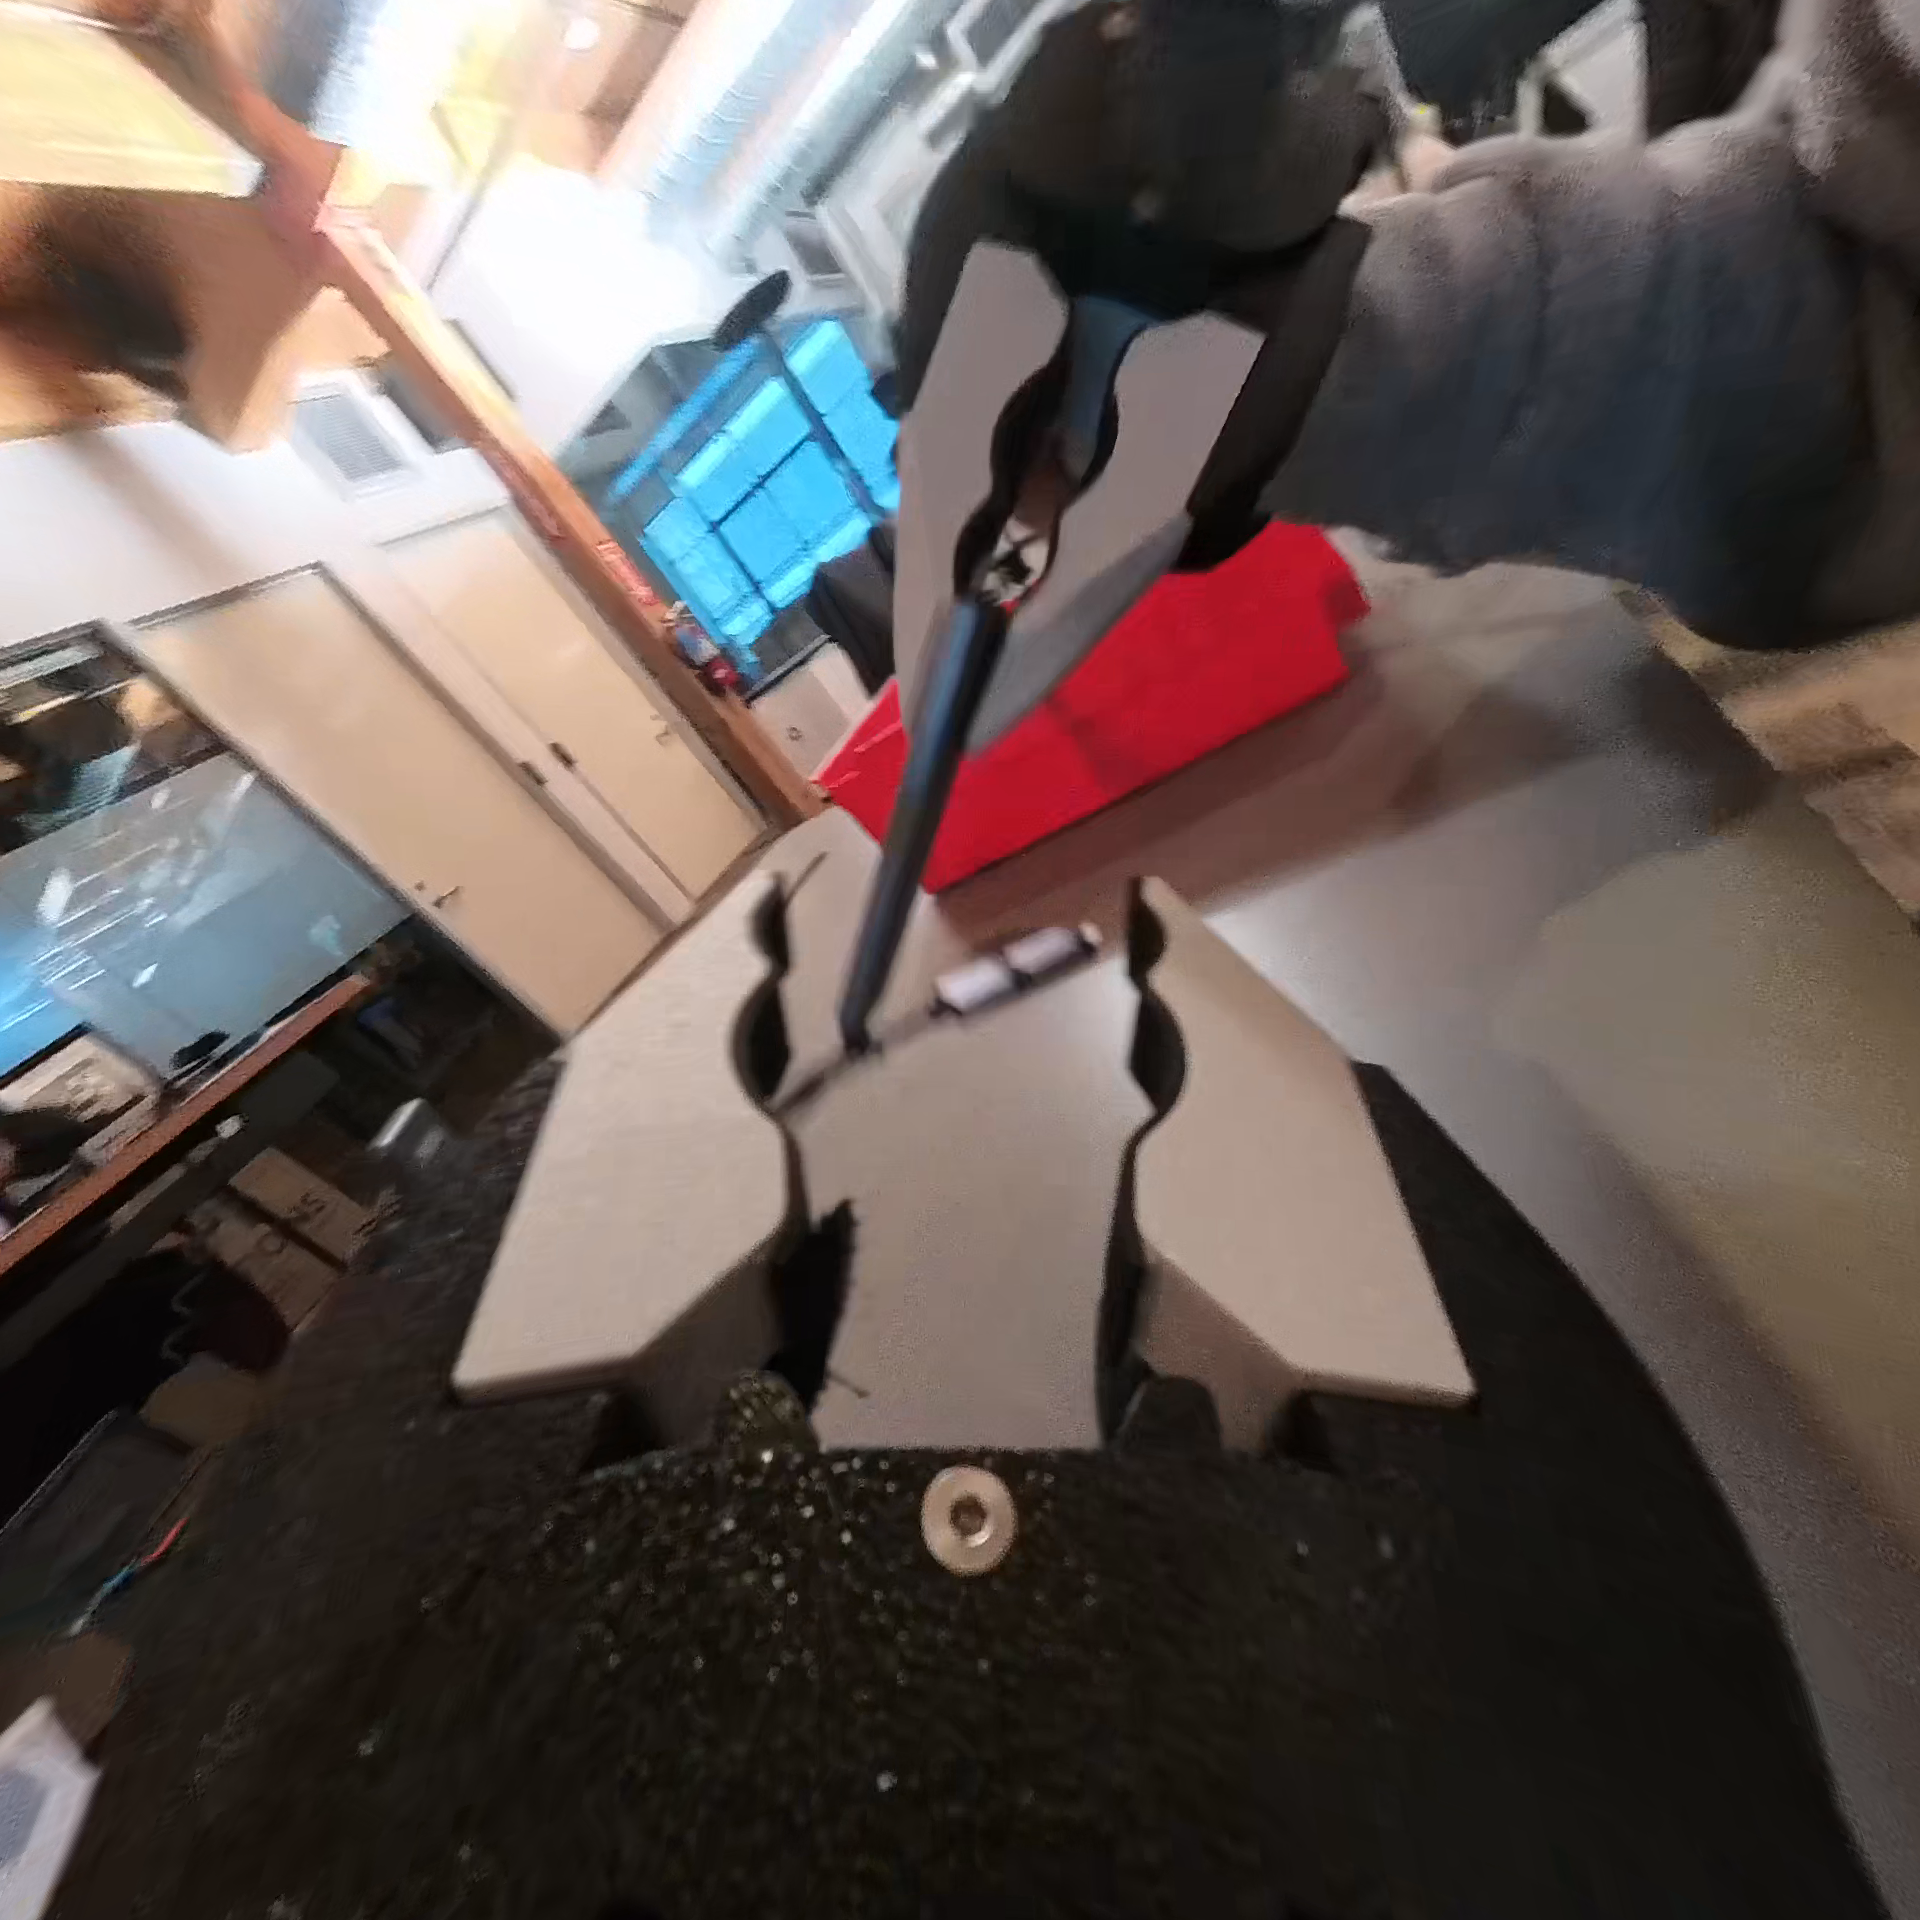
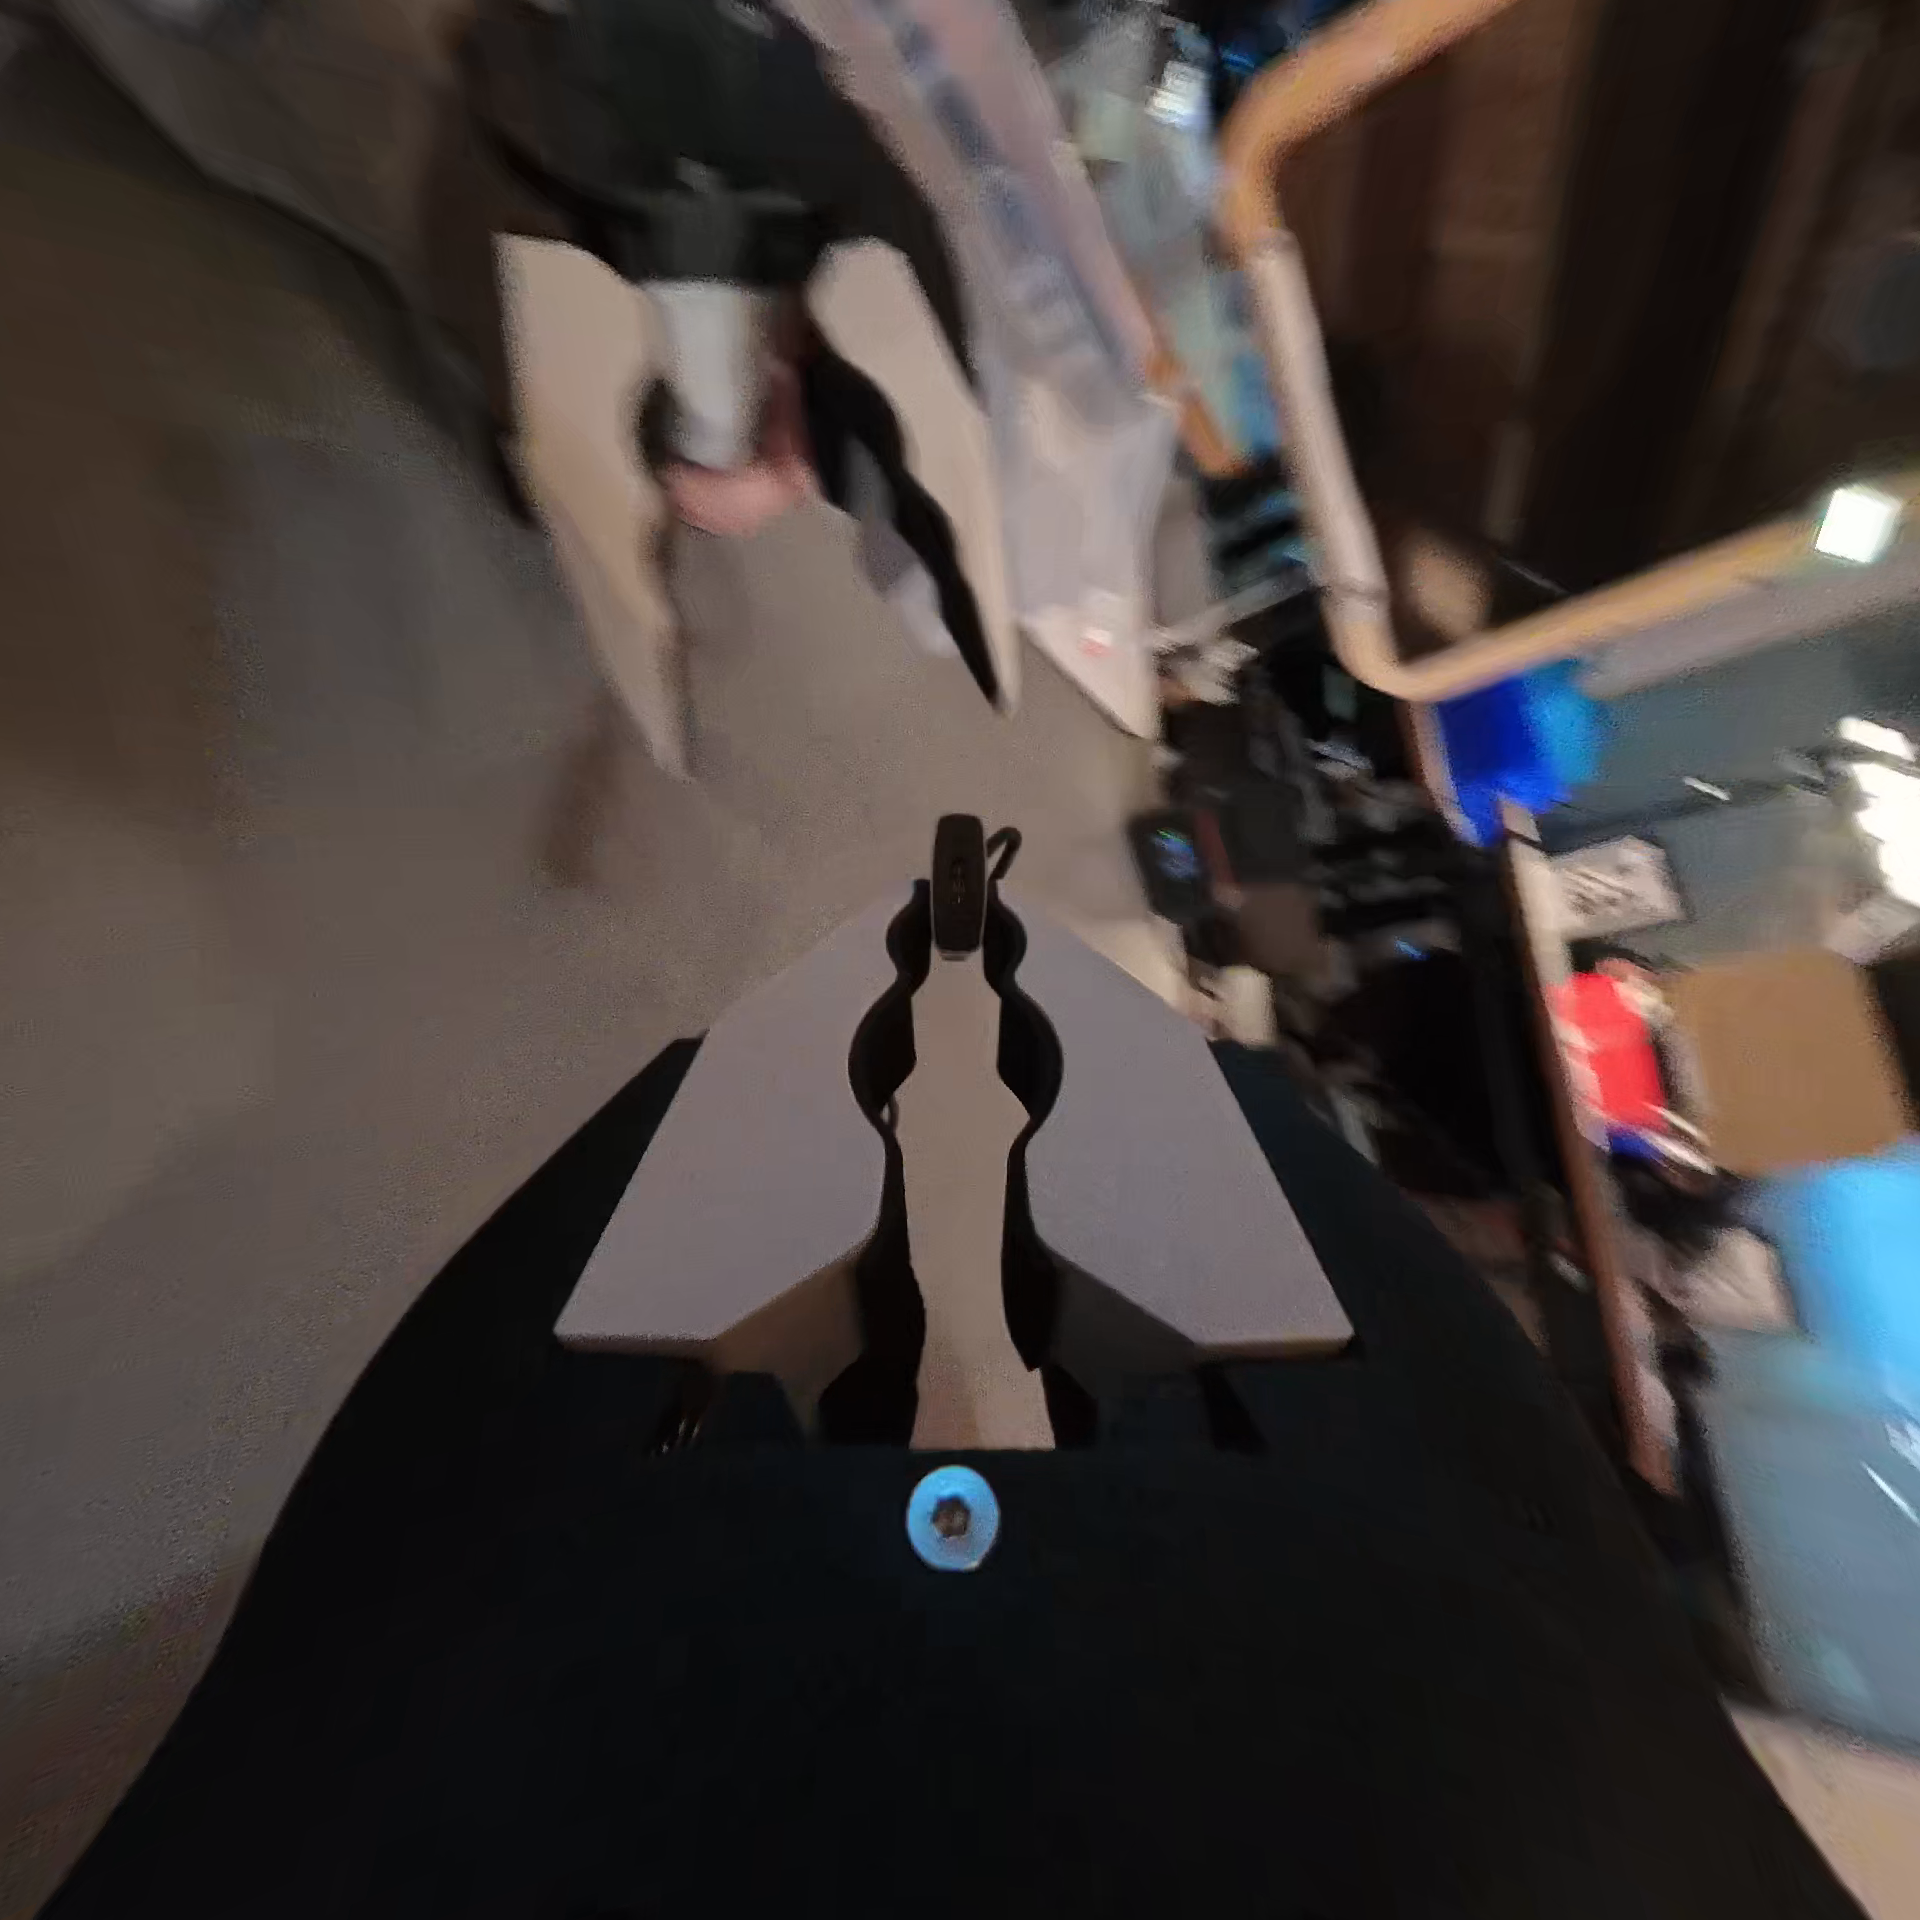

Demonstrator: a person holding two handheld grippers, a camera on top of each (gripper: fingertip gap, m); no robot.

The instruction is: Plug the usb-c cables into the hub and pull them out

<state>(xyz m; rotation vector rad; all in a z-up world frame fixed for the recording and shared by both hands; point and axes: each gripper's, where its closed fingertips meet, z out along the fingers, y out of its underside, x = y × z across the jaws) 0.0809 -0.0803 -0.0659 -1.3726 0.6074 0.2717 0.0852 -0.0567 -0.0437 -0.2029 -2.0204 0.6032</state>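
We see our left grey two-finger gripper (image 1: 961,997) clamped on a flat grey hub (image 1: 966,1174). At twelve o'clock, our right grey gripper (image 1: 1003,582) pinches a black usb-c cable (image 1: 914,821) touching the hub's edge.

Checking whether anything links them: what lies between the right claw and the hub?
A black usb-c cable runs from the right claw down to the hub; the left wrist view shows it.
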